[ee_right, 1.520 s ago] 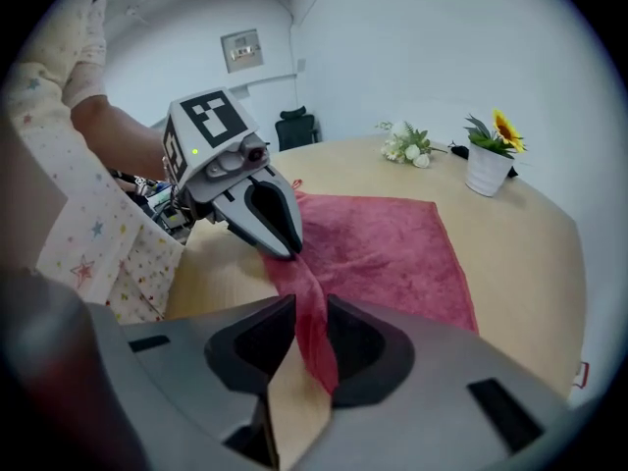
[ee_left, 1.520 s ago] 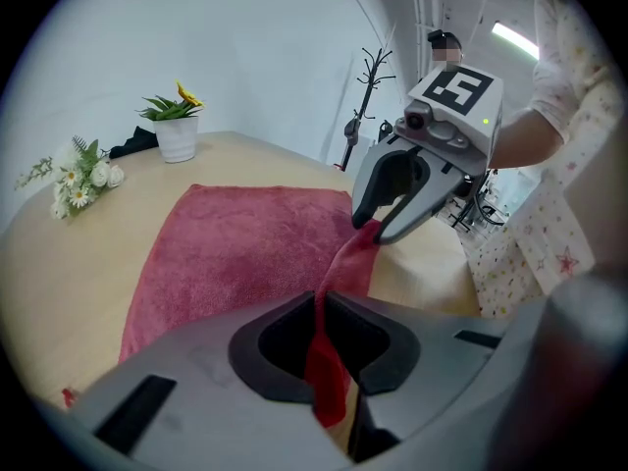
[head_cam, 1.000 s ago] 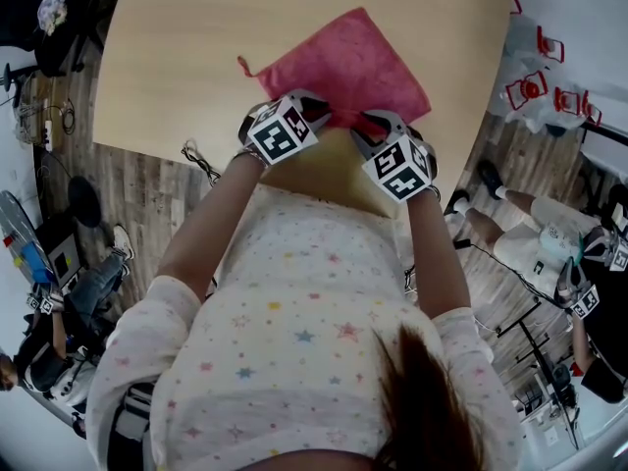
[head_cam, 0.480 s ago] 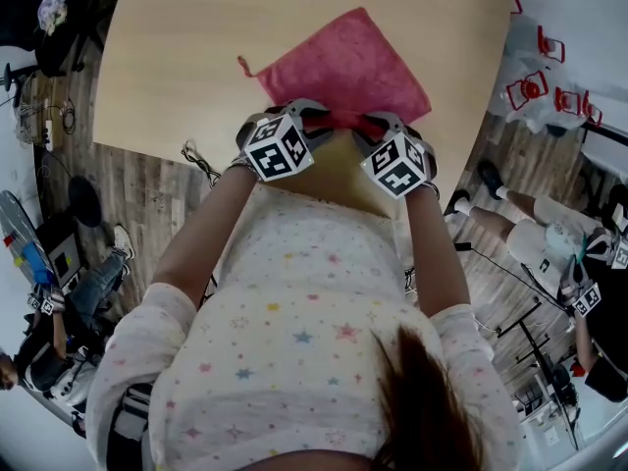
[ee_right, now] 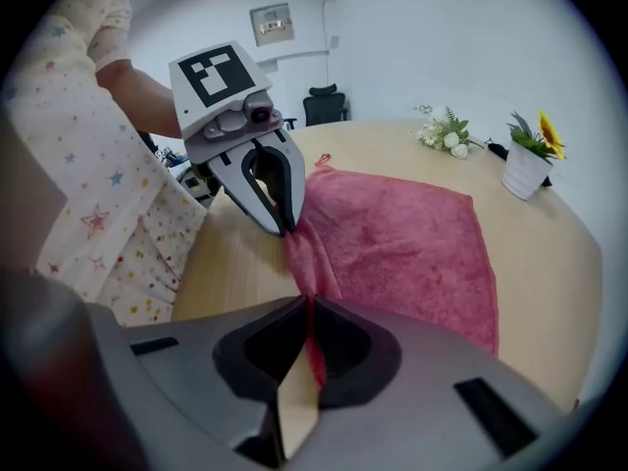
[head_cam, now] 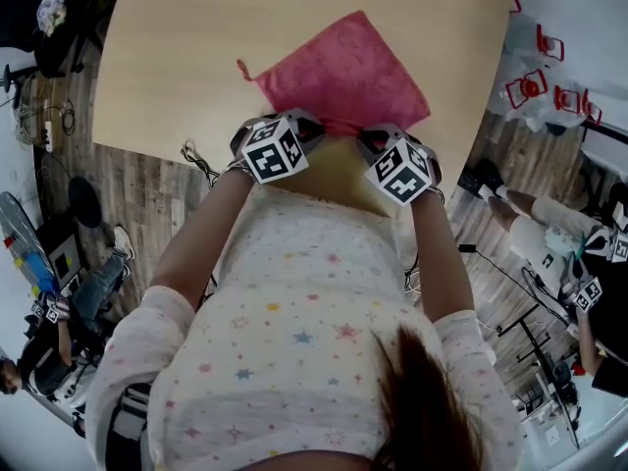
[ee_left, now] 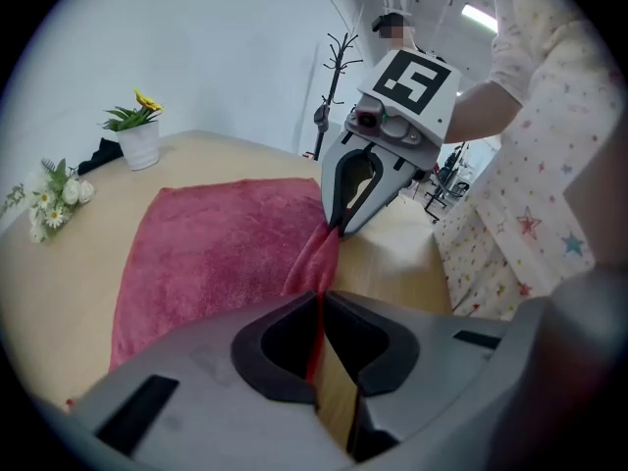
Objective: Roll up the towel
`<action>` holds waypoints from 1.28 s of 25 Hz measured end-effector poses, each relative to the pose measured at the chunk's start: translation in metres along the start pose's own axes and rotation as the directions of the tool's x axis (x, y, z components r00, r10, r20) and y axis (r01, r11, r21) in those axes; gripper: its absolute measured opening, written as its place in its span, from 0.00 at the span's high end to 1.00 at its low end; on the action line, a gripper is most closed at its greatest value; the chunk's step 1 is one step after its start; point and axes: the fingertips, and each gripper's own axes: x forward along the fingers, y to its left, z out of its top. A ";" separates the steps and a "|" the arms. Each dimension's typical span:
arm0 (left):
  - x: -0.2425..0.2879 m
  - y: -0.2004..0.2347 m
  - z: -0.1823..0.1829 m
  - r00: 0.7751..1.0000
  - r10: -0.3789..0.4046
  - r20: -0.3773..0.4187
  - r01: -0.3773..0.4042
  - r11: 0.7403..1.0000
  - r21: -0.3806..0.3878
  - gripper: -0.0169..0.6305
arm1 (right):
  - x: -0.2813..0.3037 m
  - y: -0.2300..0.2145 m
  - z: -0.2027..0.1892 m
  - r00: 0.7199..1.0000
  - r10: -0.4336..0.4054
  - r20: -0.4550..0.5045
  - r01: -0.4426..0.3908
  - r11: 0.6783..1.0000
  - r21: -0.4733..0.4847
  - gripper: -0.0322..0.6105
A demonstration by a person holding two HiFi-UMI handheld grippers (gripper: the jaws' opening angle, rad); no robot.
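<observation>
Towel: the red terry-cloth towel [head_cam: 343, 67] lies spread on the light wooden tabletop [head_cam: 177, 57]. Its far part is flat, and its near edge is close to the tabletop's edge on my side.
Near edge: it is lifted off the wood and drawn into a narrow raised fold that runs from one gripper to the other.
Left gripper: the left gripper [ee_left: 319, 307] has its fingers clamped on the near edge. They have just been closing, and I see a thin strip of red cloth pinched between them.
Right gripper: the right gripper [ee_right: 309, 307] has its fingers together on the same edge, further to the right, with red cloth caught between the tips.
Spacing: both grippers point downward, near each other but apart, with the fold stretched between them.
Towel loop: a small hanging loop [head_cam: 242, 65] at the towel's left corner rests on the wood.
Far side: a white pot with a yellow flower [ee_left: 140, 137] and a small bunch of white flowers [ee_left: 54, 196] sit on the tabletop, well apart from the towel.
Operator: a person in a star-printed top [head_cam: 294, 332] holds both grippers.
</observation>
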 end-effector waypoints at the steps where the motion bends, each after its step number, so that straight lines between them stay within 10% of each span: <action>1: -0.001 -0.004 -0.001 1.000 -0.017 -0.002 0.017 1.000 -0.010 0.93 | -0.001 0.004 -0.001 1.000 0.025 -0.005 -0.025 1.000 0.005 0.91; 9: -0.007 0.005 0.009 1.000 -0.021 0.011 0.021 0.998 -0.060 0.93 | -0.010 -0.002 0.006 0.996 0.088 0.024 -0.090 0.987 0.132 0.91; 21: -0.004 0.044 0.019 0.995 0.093 0.021 -0.092 0.994 -0.063 0.93 | -0.007 -0.042 0.003 0.996 -0.082 0.023 0.076 0.977 0.202 0.87; 28: -0.025 0.032 0.041 0.979 0.103 0.177 -0.093 0.993 -0.066 0.93 | -0.004 -0.045 0.001 0.995 -0.098 0.022 0.090 0.964 0.251 0.87; 32: -0.011 0.024 0.025 0.991 0.105 0.083 -0.105 0.995 -0.005 0.92 | -0.003 -0.046 0.001 0.995 -0.097 0.030 0.086 0.960 0.268 0.87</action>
